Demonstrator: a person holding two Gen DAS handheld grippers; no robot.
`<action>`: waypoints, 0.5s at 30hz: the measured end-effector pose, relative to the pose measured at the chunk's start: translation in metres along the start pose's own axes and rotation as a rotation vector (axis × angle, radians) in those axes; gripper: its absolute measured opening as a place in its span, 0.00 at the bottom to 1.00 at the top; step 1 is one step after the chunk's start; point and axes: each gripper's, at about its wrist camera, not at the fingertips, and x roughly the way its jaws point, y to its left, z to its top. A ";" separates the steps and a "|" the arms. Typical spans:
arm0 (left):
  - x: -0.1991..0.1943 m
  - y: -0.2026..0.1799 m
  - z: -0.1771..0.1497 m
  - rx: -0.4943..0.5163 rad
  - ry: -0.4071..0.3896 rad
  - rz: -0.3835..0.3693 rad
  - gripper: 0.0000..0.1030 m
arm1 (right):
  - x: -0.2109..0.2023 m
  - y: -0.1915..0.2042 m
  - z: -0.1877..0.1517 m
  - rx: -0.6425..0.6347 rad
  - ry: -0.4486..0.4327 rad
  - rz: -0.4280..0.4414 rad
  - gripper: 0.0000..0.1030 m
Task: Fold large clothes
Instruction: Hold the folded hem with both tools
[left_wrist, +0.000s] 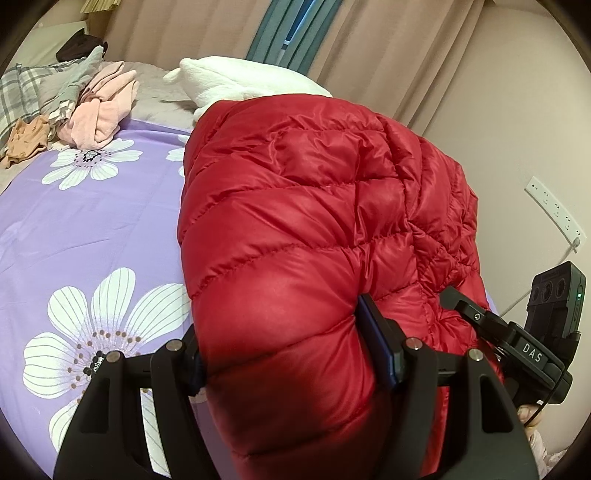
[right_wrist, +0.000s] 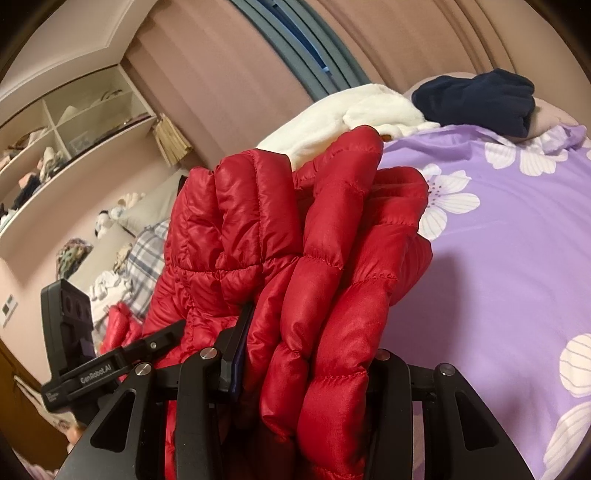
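A red quilted down jacket (left_wrist: 314, 206) lies on the bed with the purple flowered sheet (left_wrist: 92, 229), along its right side. My left gripper (left_wrist: 291, 354) is shut on a thick fold of the jacket at its near end. In the right wrist view my right gripper (right_wrist: 306, 373) is shut on several bunched layers of the same jacket (right_wrist: 295, 236), held up off the sheet (right_wrist: 498, 277). The other gripper's body shows at the edge of each view.
A white fleece (left_wrist: 236, 81) lies beyond the jacket. Pink clothes (left_wrist: 103, 107) and plaid bedding (left_wrist: 22, 88) are piled at the far left. A dark blue garment (right_wrist: 476, 99) lies at the bed's far end. A wall socket strip (left_wrist: 554, 210) is on the right. Shelves (right_wrist: 66, 133) stand by the wall.
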 end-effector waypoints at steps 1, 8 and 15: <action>0.000 0.001 0.000 -0.002 0.000 0.002 0.66 | 0.001 0.001 0.000 -0.003 0.003 0.002 0.42; 0.001 0.012 0.004 -0.018 -0.003 0.021 0.66 | 0.014 0.005 0.004 -0.013 0.024 0.015 0.42; 0.005 0.023 0.009 -0.034 -0.004 0.035 0.66 | 0.025 0.014 0.005 -0.018 0.040 0.021 0.42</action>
